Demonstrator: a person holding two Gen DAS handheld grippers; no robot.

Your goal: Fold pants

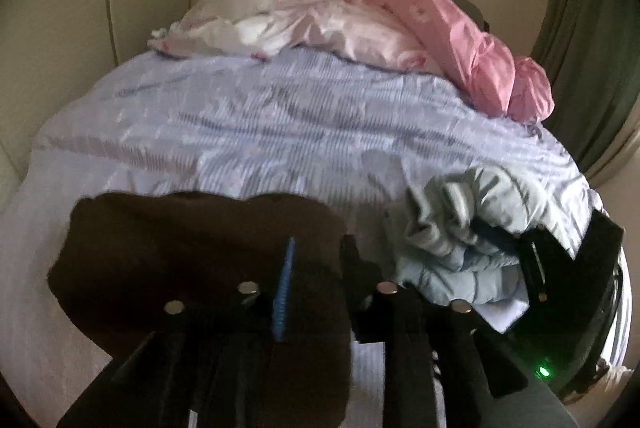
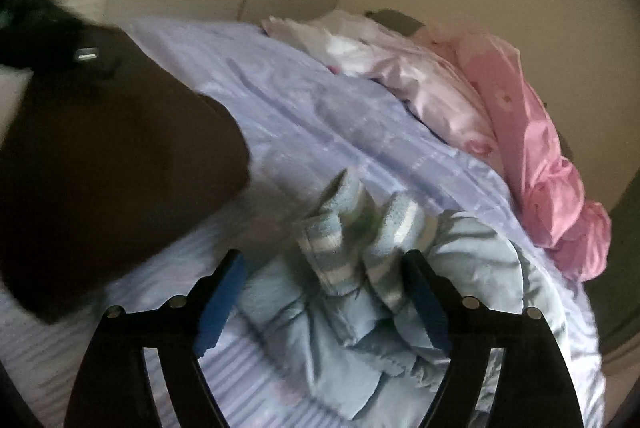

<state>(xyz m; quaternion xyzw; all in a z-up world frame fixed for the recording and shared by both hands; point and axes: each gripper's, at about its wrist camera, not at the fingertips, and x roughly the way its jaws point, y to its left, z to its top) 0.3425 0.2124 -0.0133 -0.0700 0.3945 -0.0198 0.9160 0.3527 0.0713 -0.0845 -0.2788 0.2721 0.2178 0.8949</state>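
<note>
The dark pants (image 1: 200, 268) are seen spread on the lilac striped bedsheet (image 1: 280, 132), draped over and around the fingers of the left gripper (image 1: 316, 292); its blue pad (image 1: 284, 292) is exposed against the cloth, and whether the dark fabric is pinched cannot be told. In the right wrist view the pants (image 2: 112, 172) are found at nine o'clock of the right gripper (image 2: 320, 304), well outside its jaws. That claw is released, spread wide around a crumpled pale blue garment (image 2: 340, 308) without pressing it. Pink bedding (image 2: 532, 156) is heaped at two o'clock.
</note>
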